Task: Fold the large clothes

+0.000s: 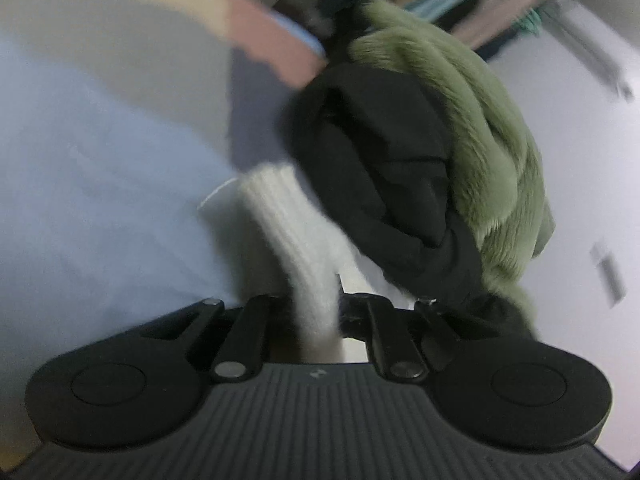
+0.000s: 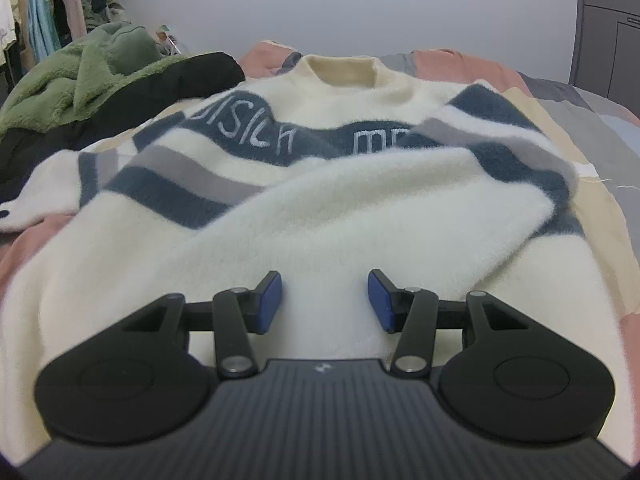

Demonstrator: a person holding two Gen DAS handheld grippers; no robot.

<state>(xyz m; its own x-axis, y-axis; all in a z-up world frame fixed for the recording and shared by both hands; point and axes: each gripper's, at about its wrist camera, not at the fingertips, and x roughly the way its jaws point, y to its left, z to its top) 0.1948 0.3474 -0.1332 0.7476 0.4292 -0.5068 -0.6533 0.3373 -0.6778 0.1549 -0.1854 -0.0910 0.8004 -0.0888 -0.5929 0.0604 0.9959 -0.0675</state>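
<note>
A cream knit sweater [image 2: 320, 208] with navy and grey stripes and pale lettering lies spread face up on the bed, collar at the far end. One sleeve is folded across its chest. My right gripper [image 2: 325, 300] hovers just above the sweater's lower body, open, its blue pads [image 2: 272, 300] apart with nothing pinched. In the blurred left wrist view, the sweater's ribbed white cuff [image 1: 288, 220] runs down between the fingers of my left gripper [image 1: 320, 312], which is shut on it. The knit hides the pads.
A green fleece garment [image 2: 80, 68] and a black garment [image 2: 160, 92] are heaped at the sweater's left; they also fill the left wrist view as green fleece [image 1: 480, 140] over black cloth [image 1: 380, 160]. The patchwork bedcover [image 2: 560, 92] surrounds everything. Hanging clothes [image 2: 40, 8] stand far left.
</note>
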